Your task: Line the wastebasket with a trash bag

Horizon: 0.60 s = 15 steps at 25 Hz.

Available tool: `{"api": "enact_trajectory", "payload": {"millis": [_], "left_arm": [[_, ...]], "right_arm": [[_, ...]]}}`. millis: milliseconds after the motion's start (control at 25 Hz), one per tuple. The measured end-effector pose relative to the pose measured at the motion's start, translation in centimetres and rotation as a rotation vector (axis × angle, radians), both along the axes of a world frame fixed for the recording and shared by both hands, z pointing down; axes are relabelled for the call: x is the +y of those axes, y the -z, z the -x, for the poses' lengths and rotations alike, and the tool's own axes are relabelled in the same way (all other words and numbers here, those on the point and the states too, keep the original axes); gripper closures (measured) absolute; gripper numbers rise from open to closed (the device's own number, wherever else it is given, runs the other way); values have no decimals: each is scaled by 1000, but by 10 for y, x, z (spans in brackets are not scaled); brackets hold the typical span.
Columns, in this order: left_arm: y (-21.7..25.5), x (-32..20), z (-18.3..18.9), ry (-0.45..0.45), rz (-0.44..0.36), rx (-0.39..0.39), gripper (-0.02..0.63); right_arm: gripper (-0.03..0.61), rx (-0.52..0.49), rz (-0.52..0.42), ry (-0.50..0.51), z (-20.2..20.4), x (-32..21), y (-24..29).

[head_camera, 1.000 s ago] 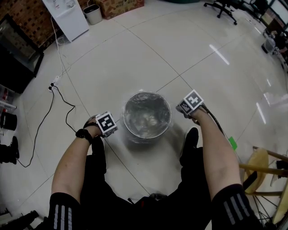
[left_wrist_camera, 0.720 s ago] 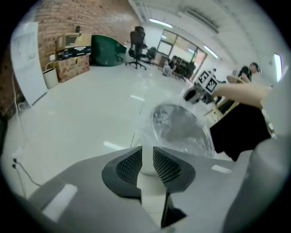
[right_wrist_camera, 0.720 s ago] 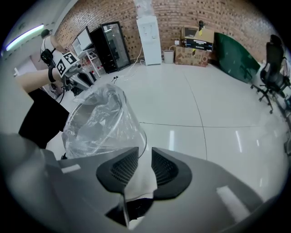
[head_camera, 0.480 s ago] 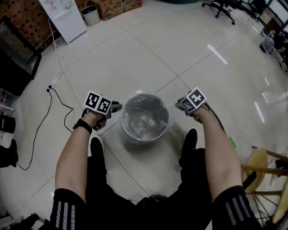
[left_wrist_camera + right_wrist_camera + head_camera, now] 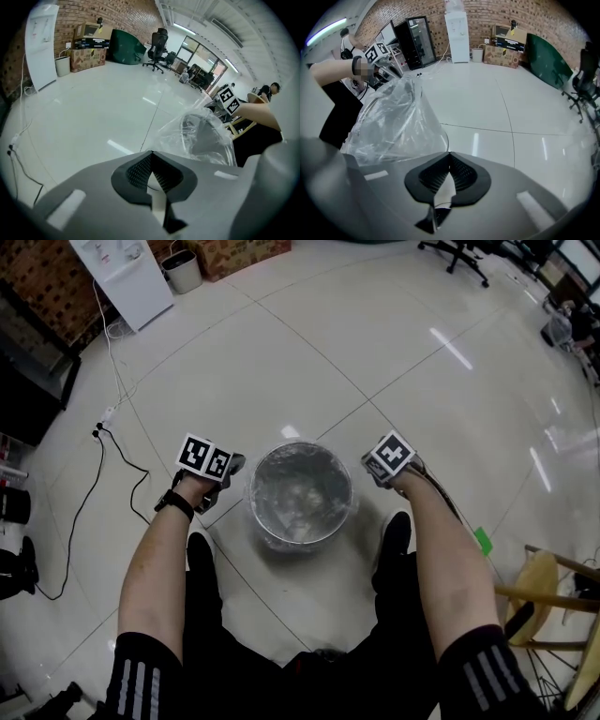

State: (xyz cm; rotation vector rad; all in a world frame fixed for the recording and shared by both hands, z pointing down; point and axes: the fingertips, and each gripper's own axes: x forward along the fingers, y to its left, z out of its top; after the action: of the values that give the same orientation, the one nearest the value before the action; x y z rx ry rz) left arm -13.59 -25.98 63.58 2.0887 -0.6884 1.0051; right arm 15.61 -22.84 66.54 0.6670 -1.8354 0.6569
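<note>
Item: wastebasket [image 5: 252,495] on the floor before my feet, trash bag [image 5: 300,507] draped in it; left gripper [image 5: 235,464] and right gripper [image 5: 368,463] at opposite rim sides, jaws just closed, pinching film, so I judge rim-cuffing next.

head view: left gripper [image 5: 234,466] and right gripper [image 5: 368,465] jaws, just snapped closed, tucked out of sight under their marker cubes | wastebasket [image 5: 254,507] inside smeared behind the trash bag [image 5: 302,491] glare | trash bag pinched at the tips? too fine to tell | wooden stool [image 5: 547,589] cut by right edge | office chair [image 5: 457,253] clipped at top
</note>
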Motion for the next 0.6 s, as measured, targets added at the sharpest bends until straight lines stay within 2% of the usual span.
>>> {"api": "enact_trajectory", "payload": {"millis": [120,280,400,480,600], "left_arm": [[-4,-3,0,3,31,26,620],[16,-13,9,91,85,185,609],[30,-15,16,146,123,286,540],[33,-9,14,145,151,324,505],[35,-1,4,128,180,356,471]], "right_arm": [[571,-16,12,-3,1,-7,-4],[571,-132,24,-106,-4,-22,14],[539,-379,52,-257,-2,-33,47],[473,-553,70,-345,-1,-38,71],[411,-686,94,-354,7,-34,92]]}}
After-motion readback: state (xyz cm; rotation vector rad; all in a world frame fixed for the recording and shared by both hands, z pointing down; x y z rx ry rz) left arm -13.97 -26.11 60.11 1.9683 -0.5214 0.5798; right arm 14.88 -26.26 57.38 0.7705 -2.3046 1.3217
